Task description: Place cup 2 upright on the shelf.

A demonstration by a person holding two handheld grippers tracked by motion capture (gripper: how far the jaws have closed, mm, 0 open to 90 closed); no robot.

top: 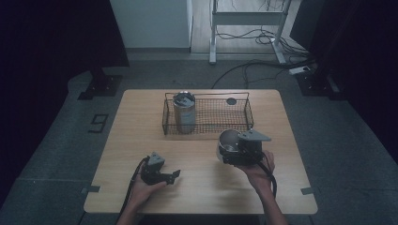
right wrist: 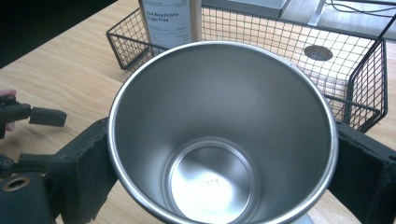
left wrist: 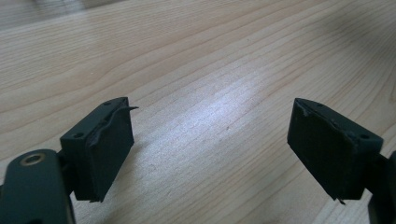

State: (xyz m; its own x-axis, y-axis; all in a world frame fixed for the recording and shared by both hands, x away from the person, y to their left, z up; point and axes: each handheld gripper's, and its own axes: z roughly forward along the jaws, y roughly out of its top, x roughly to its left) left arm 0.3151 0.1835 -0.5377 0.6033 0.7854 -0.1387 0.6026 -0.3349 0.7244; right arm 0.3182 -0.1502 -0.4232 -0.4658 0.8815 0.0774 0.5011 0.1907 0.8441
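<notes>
The wire basket [top: 209,115] sits on the desk [top: 141,122] toward its far edge. A tumbler [top: 184,112] stands upright in the basket's left end. Just in front of the basket's right end is a steel cup [top: 228,143], between the right gripper's [top: 234,152] jaws. The left gripper [top: 171,176] lies well in front of the basket's left end, low over the desk.

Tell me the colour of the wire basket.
Black; the wire basket shows best in the right gripper view.

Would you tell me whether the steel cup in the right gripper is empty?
Empty: the shiny steel cup shows its bare bottom.
</notes>
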